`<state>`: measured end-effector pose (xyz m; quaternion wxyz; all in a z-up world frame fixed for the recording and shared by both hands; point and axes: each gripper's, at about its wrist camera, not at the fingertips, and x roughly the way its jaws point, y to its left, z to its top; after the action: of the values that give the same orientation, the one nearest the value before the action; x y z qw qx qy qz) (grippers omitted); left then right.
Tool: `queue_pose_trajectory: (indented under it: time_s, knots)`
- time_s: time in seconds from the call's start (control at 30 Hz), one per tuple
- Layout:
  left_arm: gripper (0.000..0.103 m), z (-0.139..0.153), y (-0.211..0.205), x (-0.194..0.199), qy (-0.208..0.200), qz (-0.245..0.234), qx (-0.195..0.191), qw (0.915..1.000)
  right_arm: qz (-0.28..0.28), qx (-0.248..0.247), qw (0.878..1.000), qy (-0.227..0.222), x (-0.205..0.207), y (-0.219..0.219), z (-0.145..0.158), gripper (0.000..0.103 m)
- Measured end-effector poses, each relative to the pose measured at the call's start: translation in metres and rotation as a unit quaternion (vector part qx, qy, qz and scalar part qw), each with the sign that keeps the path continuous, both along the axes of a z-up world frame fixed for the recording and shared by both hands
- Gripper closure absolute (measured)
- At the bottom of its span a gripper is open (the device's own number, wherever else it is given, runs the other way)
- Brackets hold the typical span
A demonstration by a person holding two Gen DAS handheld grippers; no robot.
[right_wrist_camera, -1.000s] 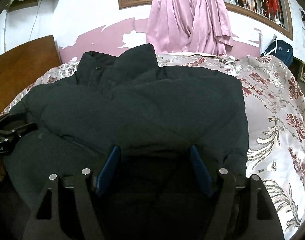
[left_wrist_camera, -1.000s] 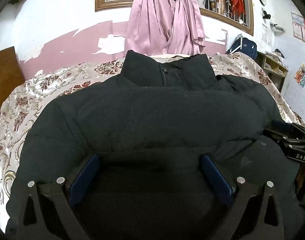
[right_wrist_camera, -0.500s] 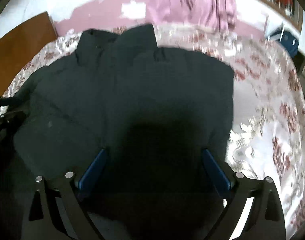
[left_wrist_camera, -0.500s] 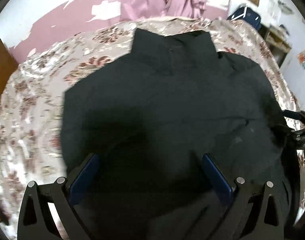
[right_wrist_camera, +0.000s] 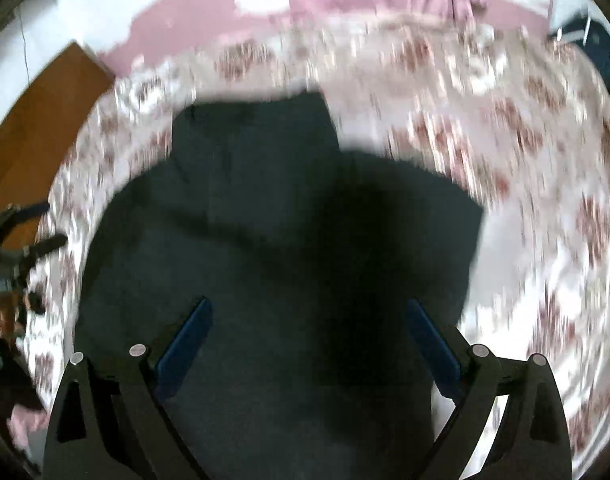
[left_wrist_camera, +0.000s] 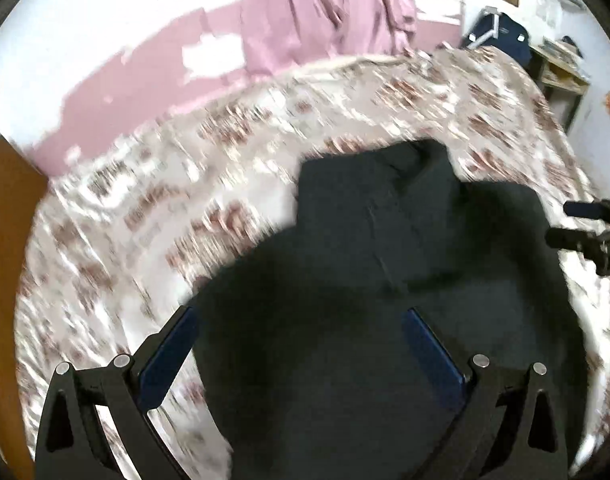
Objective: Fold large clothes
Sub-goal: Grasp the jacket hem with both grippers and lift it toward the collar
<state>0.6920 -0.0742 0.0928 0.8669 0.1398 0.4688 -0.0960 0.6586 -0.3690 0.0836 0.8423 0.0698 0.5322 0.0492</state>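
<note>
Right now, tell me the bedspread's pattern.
Cream bedspread with reddish floral print; left wrist view.

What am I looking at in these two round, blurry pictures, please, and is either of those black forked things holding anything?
There is no robot here: a person carries a hand-held two-finger tool in each hand, and each tool has a wide-angle camera looking forward along its fingers. That is why the pictures are round and warped, and motion blurs them.

One picture is from the left tool, the other from the right tool. The black forks with blue pads at the bottom of each picture are that tool's own fingers. Each camera also catches the other tool at the edge of its picture.

Below lies a dark padded jacket, collar away from the cameras, on a bed with a floral bedspread. Pink cloth hangs on the far wall.

Both tools stand wide open above the jacket, gripping nothing. The right tool's jaws have just been opening.
</note>
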Motion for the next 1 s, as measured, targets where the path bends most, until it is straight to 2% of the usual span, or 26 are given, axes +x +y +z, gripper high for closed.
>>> queue_pose_trajectory:
  time_s: [0.1,0.2,0.3,0.4,0.47,0.5,0.53,0.57,0.6,0.63,0.67,0.73,0.77,0.8,0.87,0.93,1.0]
  knots:
    - [0.000,-0.007,-0.011,0.032,-0.016,0.019,0.009,0.9997,-0.029,0.002,0.999,-0.041,0.043,0.006,0.002,0.008]
    - [0.000,-0.018,-0.019,0.064,-0.028,0.041,0.000,0.9988,-0.060,0.013,0.994,-0.090,0.088,0.009,-0.008,0.008]
    - [0.000,-0.027,-0.020,0.094,-0.055,0.068,-0.012,0.9961,-0.087,0.045,0.988,-0.118,0.122,0.016,-0.023,0.008]
    - [0.001,-0.042,-0.018,0.122,-0.047,0.104,-0.033,0.9929,-0.126,0.080,0.982,-0.118,0.145,0.021,-0.043,0.008]
    - [0.001,-0.051,-0.016,0.131,-0.040,0.116,-0.057,0.9909,-0.137,0.089,0.981,-0.108,0.154,0.025,-0.057,0.022]
    - [0.002,-0.054,-0.015,0.135,-0.039,0.119,-0.072,0.9896,-0.137,0.090,0.981,-0.103,0.155,0.029,-0.064,0.042]
    - [0.004,-0.059,-0.013,0.138,-0.039,0.121,-0.091,0.9877,-0.134,0.086,0.982,-0.097,0.156,0.032,-0.070,0.054]
    - [0.007,-0.062,-0.013,0.139,-0.037,0.123,-0.100,0.9867,-0.131,0.072,0.985,-0.091,0.157,0.037,-0.076,0.056]
    - [0.017,-0.068,-0.011,0.142,-0.029,0.127,-0.107,0.9857,-0.128,0.059,0.986,-0.092,0.157,0.039,-0.078,0.057]
    - [0.033,-0.075,-0.009,0.145,-0.019,0.133,-0.112,0.9846,-0.125,0.056,0.986,-0.097,0.157,0.039,-0.079,0.063]
    - [0.041,-0.081,-0.008,0.144,-0.013,0.135,-0.116,0.9839,-0.123,0.058,0.985,-0.103,0.155,0.039,-0.079,0.067]
    - [0.081,-0.095,0.000,0.136,-0.005,0.138,-0.155,0.9783,-0.117,0.065,0.985,-0.111,0.151,0.038,-0.079,0.080]
    - [0.089,-0.097,0.005,0.131,-0.006,0.137,-0.177,0.9747,-0.112,0.060,0.985,-0.116,0.146,0.038,-0.079,0.084]
    - [0.094,-0.098,0.011,0.124,-0.009,0.138,-0.203,0.9693,-0.108,0.055,0.985,-0.120,0.143,0.036,-0.078,0.088]
    - [0.095,-0.093,0.019,0.108,-0.024,0.137,-0.229,0.9634,-0.093,0.043,0.986,-0.134,0.128,0.036,-0.074,0.091]
    - [0.095,-0.088,0.022,0.094,-0.031,0.128,-0.226,0.9652,-0.079,0.056,0.985,-0.146,0.115,0.032,-0.068,0.092]
    - [0.095,-0.083,0.022,0.077,-0.037,0.111,-0.203,0.9722,-0.071,0.085,0.983,-0.149,0.099,0.026,-0.061,0.092]
